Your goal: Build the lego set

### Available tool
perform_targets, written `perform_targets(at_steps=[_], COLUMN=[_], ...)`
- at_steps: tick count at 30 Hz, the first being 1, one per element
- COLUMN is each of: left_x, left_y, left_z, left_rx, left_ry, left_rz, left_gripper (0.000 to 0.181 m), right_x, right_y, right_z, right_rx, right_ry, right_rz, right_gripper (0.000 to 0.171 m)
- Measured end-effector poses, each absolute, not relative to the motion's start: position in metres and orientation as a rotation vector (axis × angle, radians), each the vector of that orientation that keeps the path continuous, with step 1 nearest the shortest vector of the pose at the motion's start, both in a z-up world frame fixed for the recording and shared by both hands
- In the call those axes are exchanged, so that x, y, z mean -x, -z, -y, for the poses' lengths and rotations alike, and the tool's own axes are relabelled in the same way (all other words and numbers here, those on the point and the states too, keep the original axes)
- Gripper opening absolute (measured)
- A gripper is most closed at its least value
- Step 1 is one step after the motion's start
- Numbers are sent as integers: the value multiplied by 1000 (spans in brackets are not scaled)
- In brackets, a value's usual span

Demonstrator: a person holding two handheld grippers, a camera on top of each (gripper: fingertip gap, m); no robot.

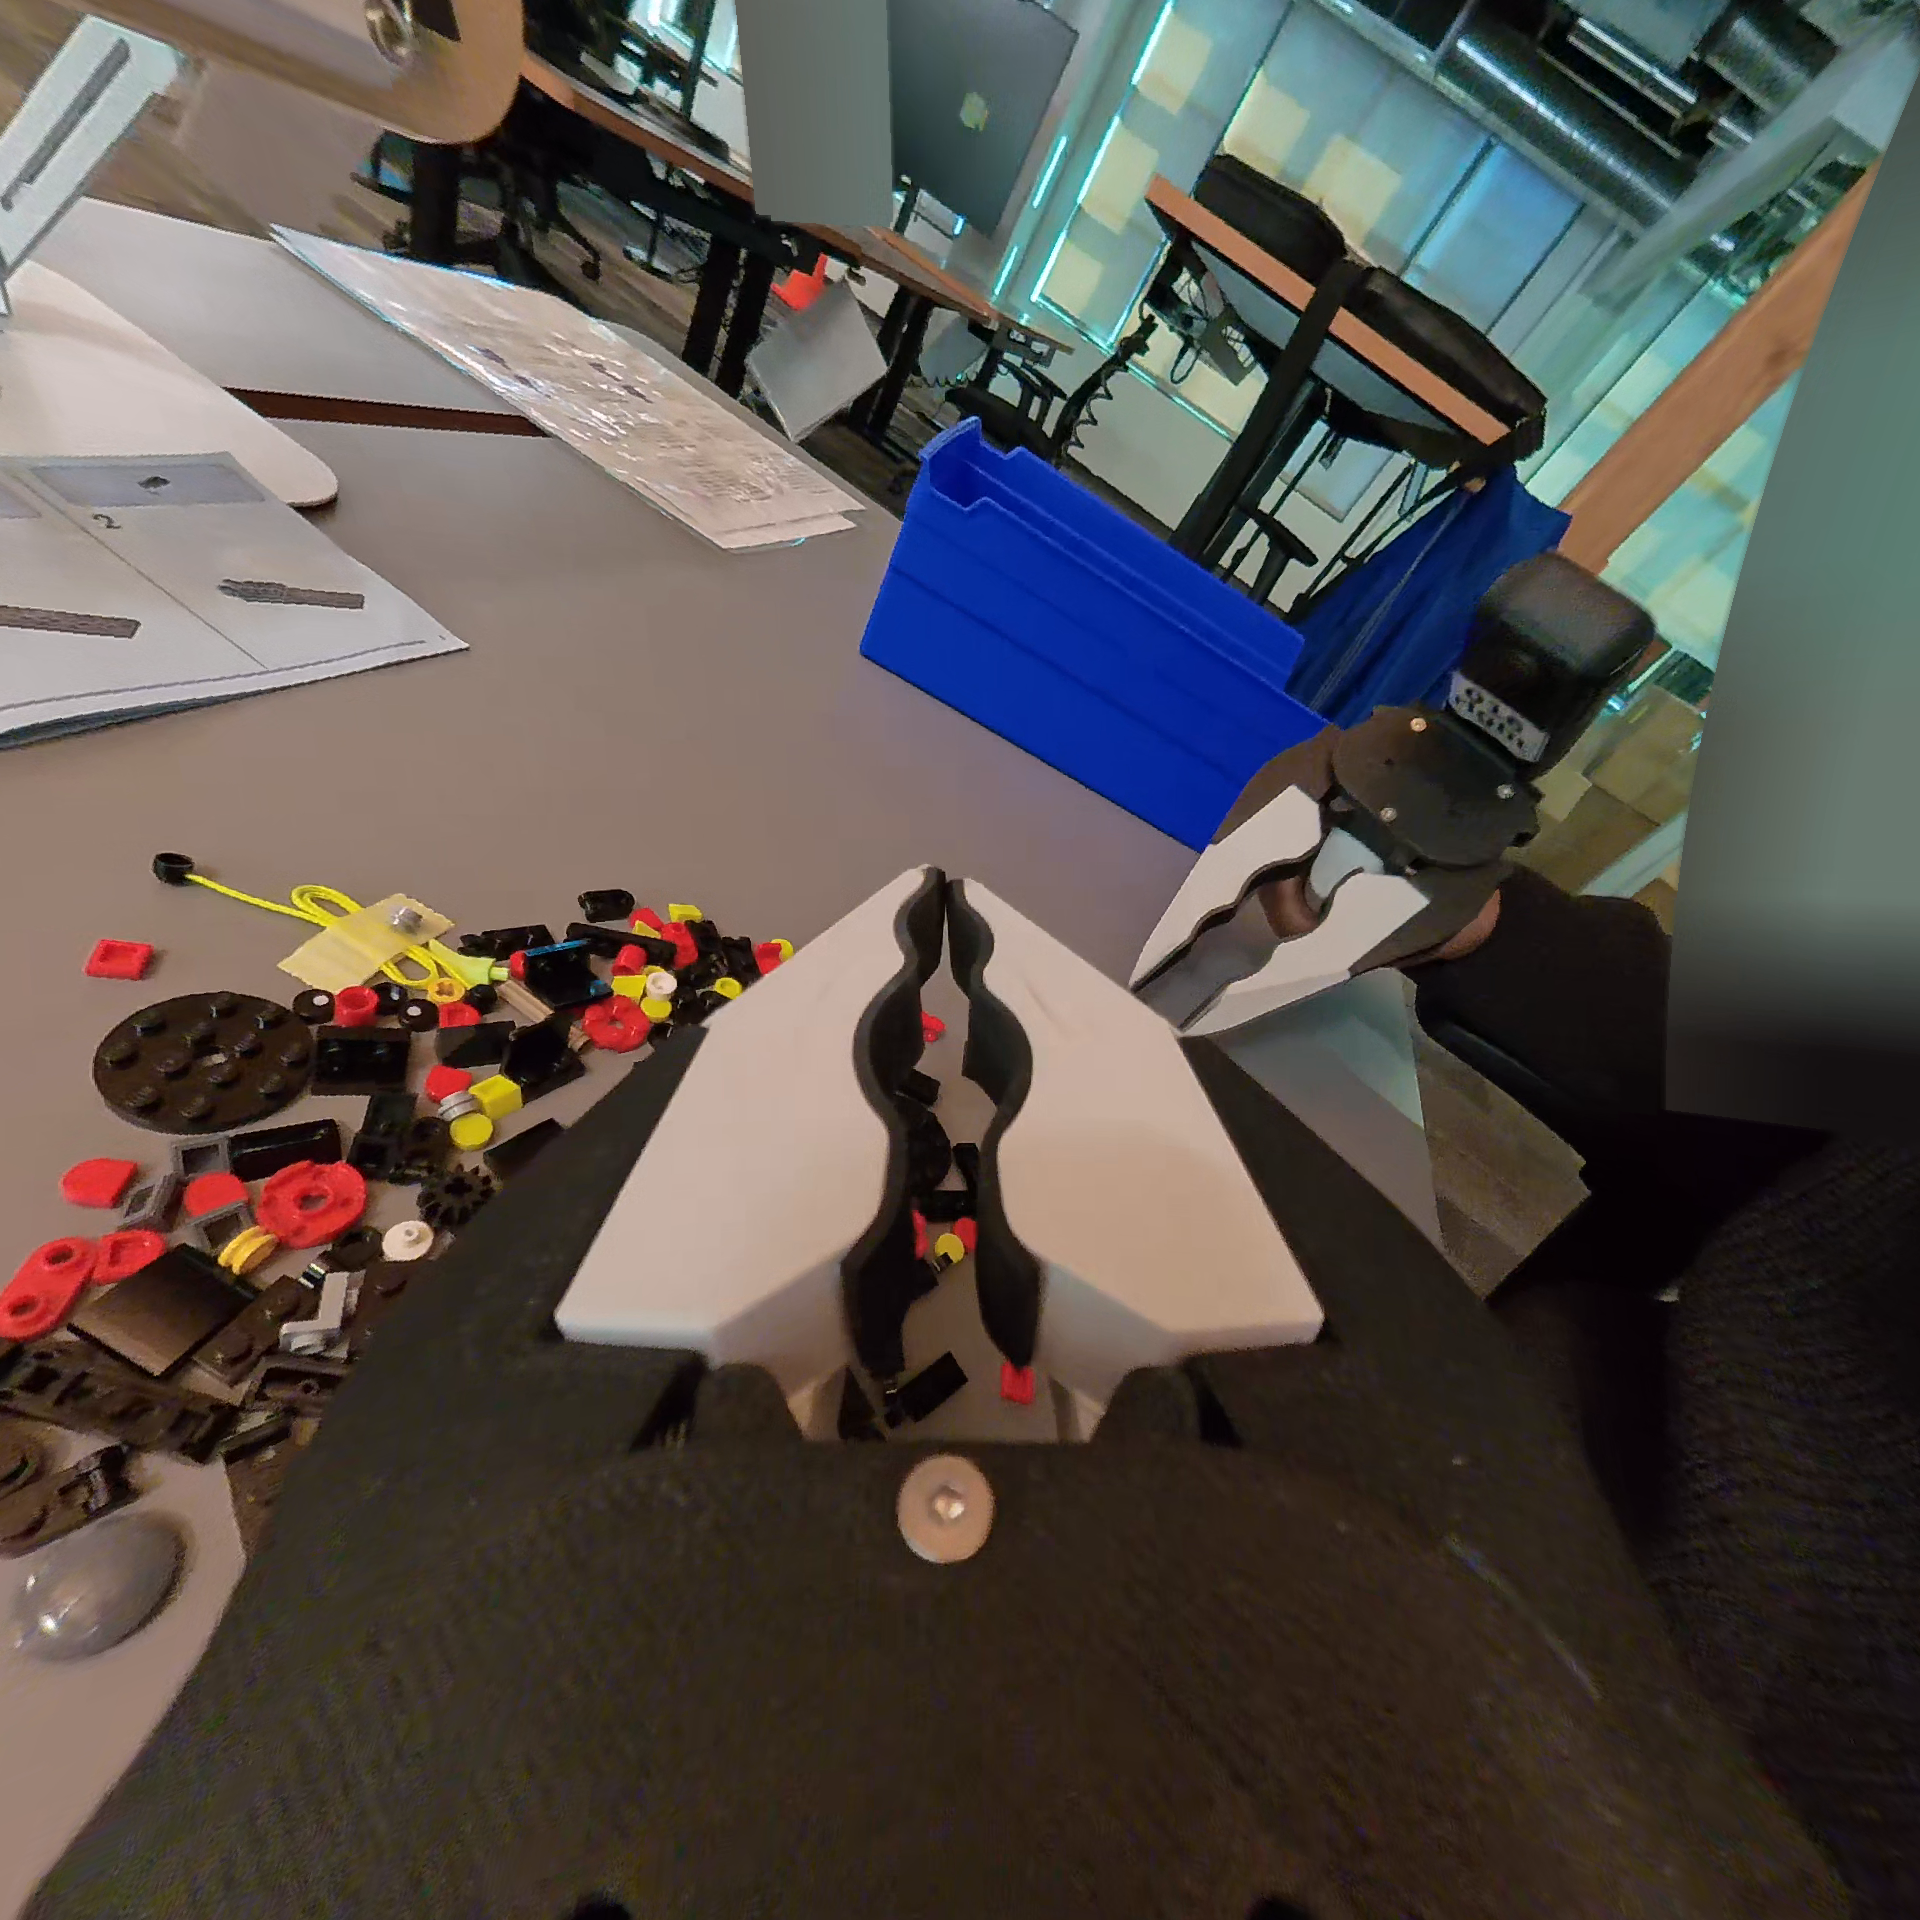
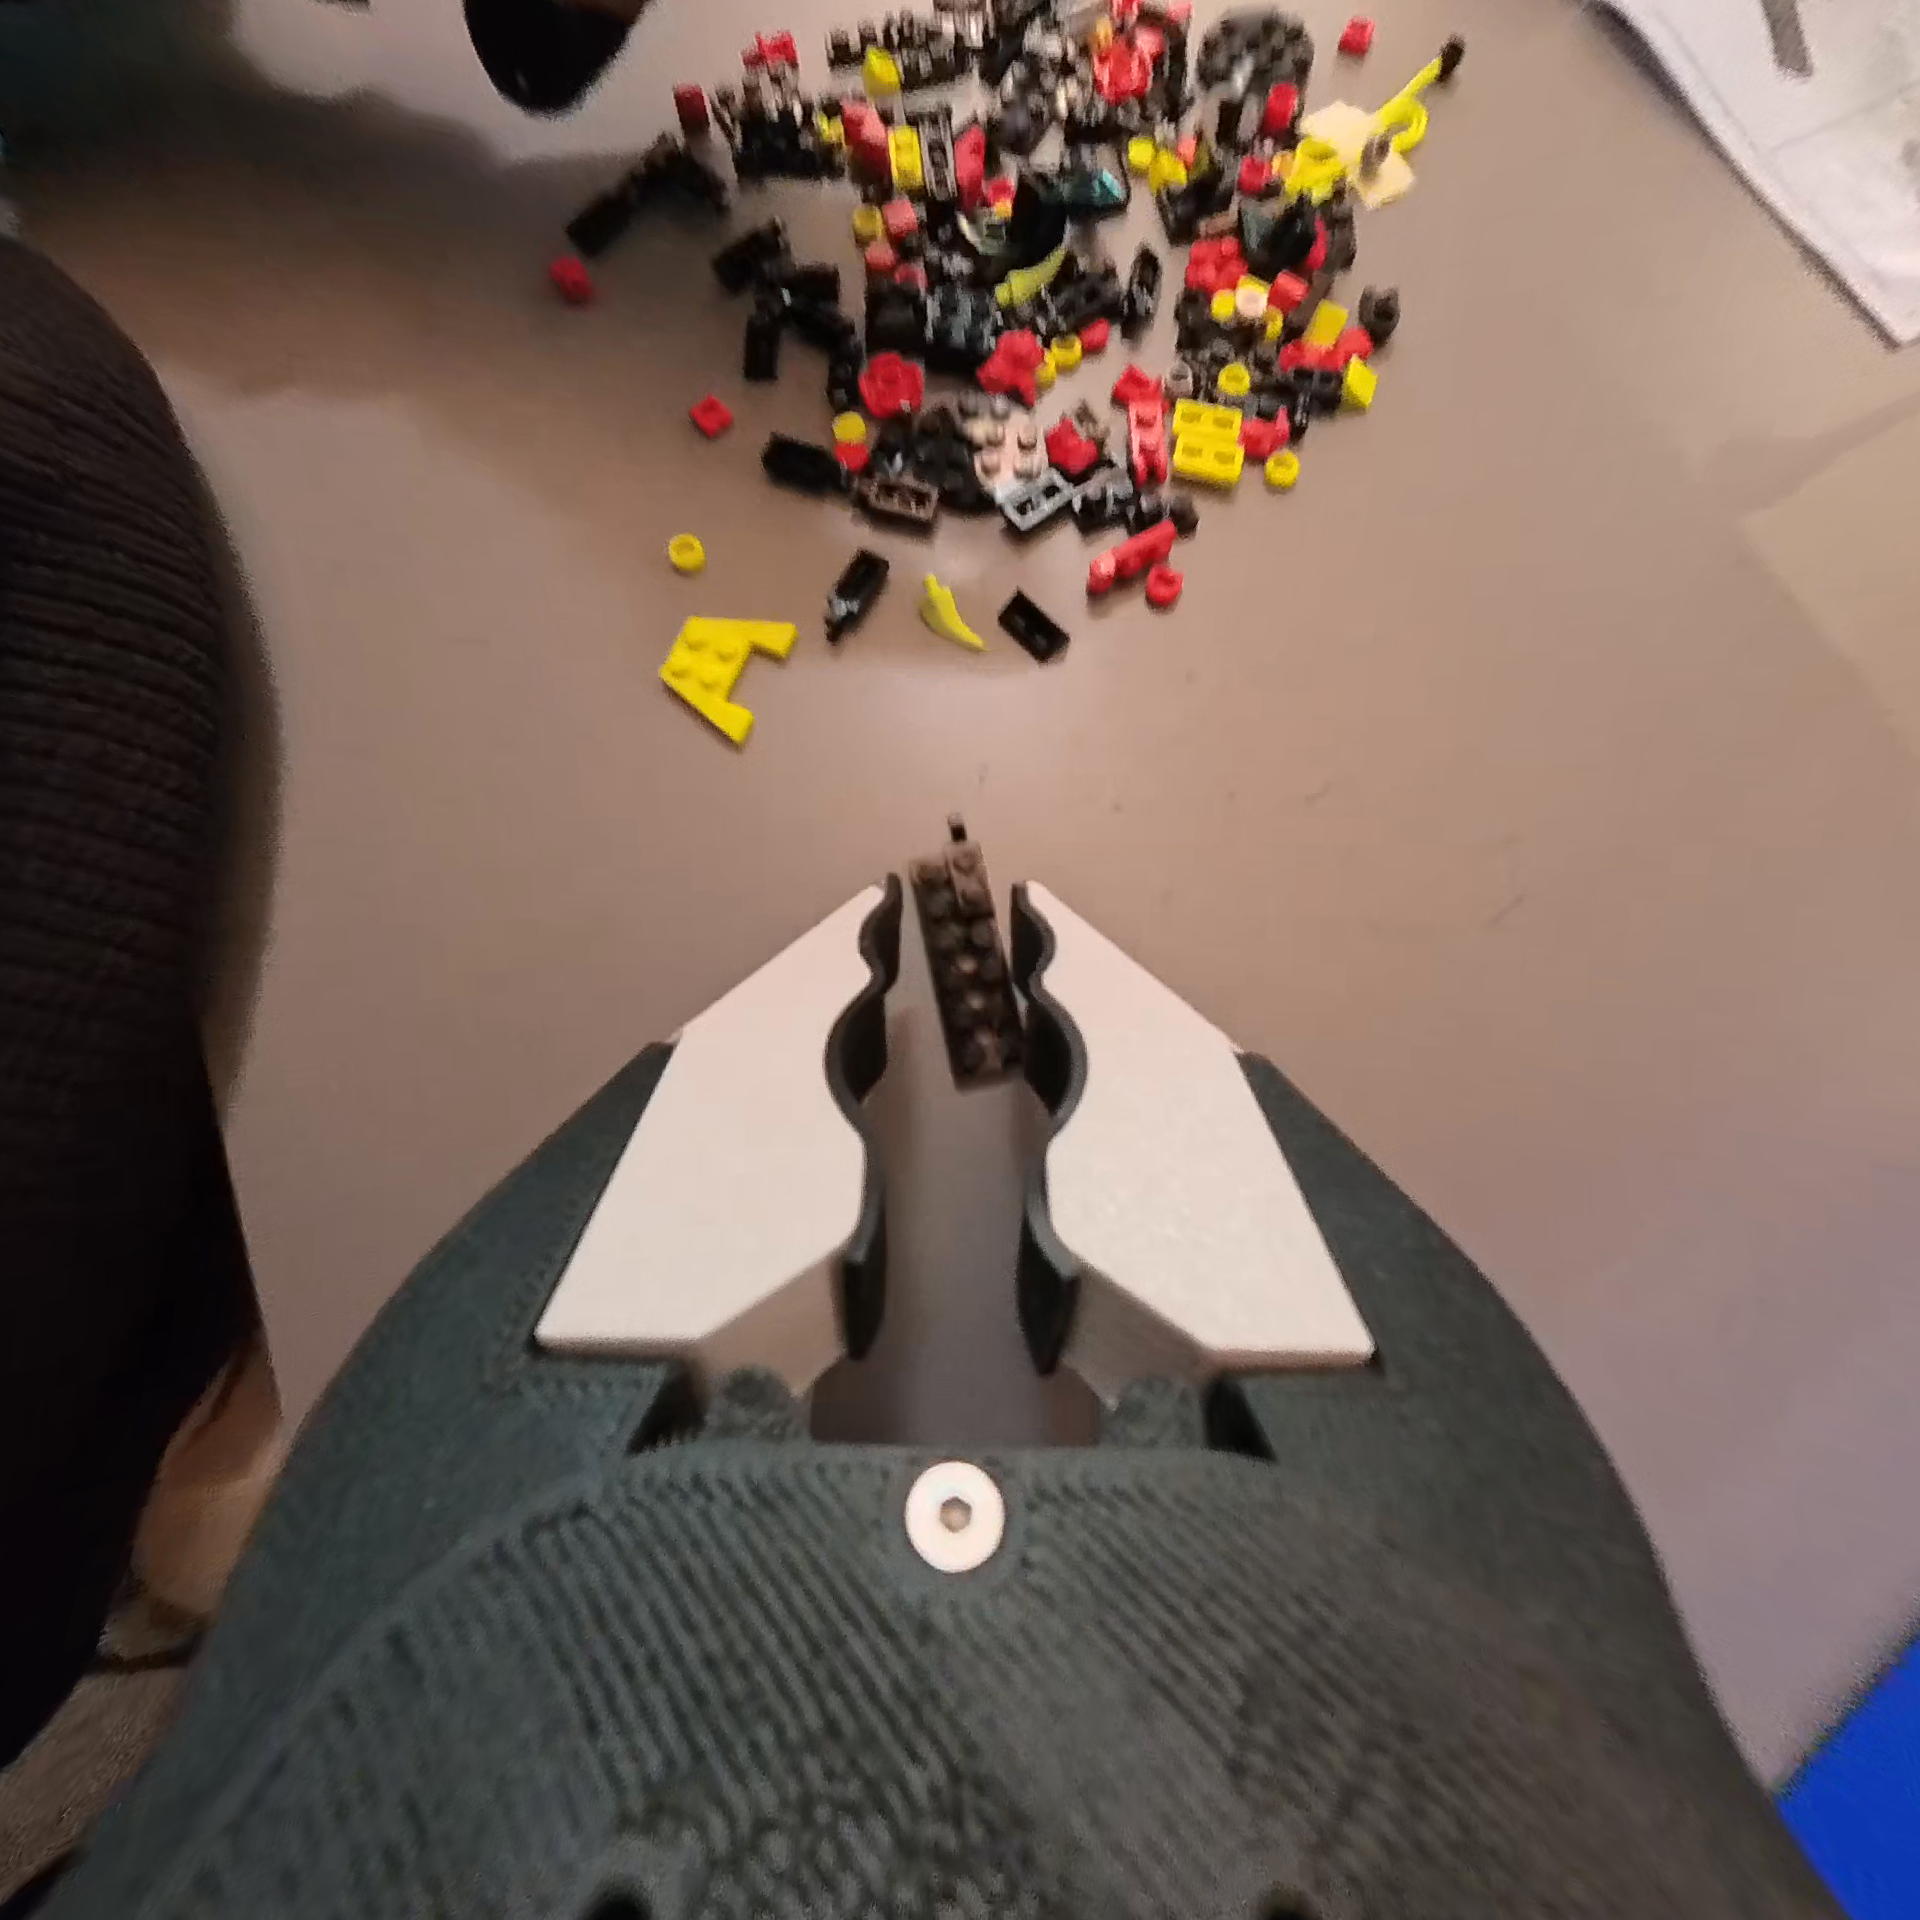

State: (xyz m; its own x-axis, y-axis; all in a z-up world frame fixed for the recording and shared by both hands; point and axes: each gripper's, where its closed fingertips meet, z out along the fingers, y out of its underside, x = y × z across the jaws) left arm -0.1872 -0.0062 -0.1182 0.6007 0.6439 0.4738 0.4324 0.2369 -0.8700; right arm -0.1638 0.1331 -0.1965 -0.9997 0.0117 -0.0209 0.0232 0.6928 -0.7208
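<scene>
Nearest the right wrist camera, the right gripper (image 2: 954, 894) stands over bare grey table (image 2: 1403, 935), its jaws set narrow around a long dark studded plate (image 2: 964, 977). That plate sits tilted between them, close against the right-hand pad with a sliver of gap on the left, so whether it is truly pinched or only leaning there I cannot tell. If the hold is one-sided, the plate could pivot or drop when it is lifted or pressed, and a small piece on its far tip could be knocked off.

Left gripper (image 1: 943, 883) hangs above the near right edge of the loose lego pile (image 1: 436, 1049), jaws closed to a slit and carrying nothing visible. Lowered as it is, it would shove bricks aside rather than take one.

Far right on the table stands a blue bin (image 1: 1070, 613), and the open instruction booklet (image 1: 177, 592) lies far left. Within the pile, the black round plate (image 1: 203, 1060) and the yellow wedge plate (image 2: 722, 665) lie clear, but most small red, yellow and black parts overlap, so a pick there risks grabbing two or flicking one toward the table edge.
</scene>
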Motion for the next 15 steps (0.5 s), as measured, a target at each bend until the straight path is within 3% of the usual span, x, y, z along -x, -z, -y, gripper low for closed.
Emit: perform_targets(at_steps=[1, 15], left_x=[187, 175], left_y=[119, 127], left_z=[4, -20], left_rx=[1396, 1484], left_ry=[-185, -152], left_rz=[994, 936], left_gripper=[0, 0], right_x=[162, 137], right_y=[193, 211], right_z=[-127, -60], right_rx=[-31, -196], right_ry=[1260, 1131], right_rz=[-2856, -2853], right_gripper=[19, 17])
